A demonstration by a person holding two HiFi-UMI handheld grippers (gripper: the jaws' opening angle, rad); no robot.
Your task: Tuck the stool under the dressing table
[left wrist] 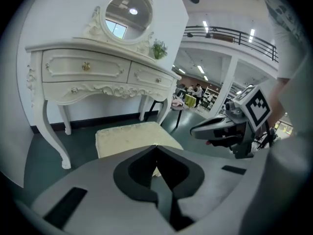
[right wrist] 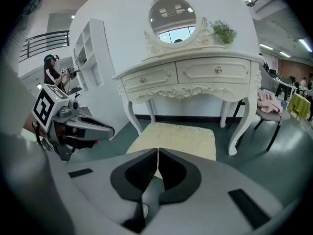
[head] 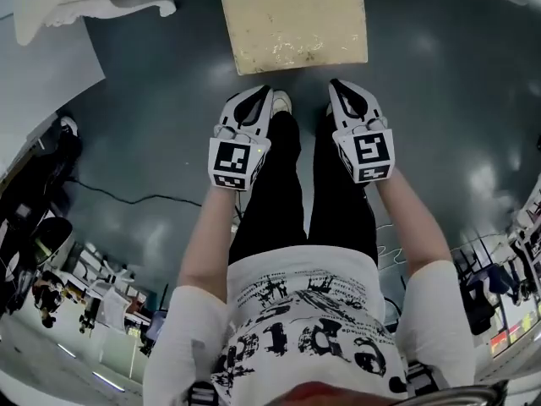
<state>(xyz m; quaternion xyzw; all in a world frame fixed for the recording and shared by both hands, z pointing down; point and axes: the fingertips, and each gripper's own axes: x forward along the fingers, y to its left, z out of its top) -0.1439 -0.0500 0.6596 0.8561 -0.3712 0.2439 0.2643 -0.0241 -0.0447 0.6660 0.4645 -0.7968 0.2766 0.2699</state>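
Note:
A cream cushioned stool stands on the dark floor just ahead of the person's feet. It shows too in the left gripper view as the stool and in the right gripper view as the stool, in front of the white dressing table, also the dressing table, with its round mirror. My left gripper and right gripper are held side by side short of the stool's near edge, apart from it. Both are shut with nothing between the jaws.
The table's curved legs flank the gap behind the stool. A white shelf unit stands left of the table, a chair with pink cloth to its right. A black cable lies on the floor at left.

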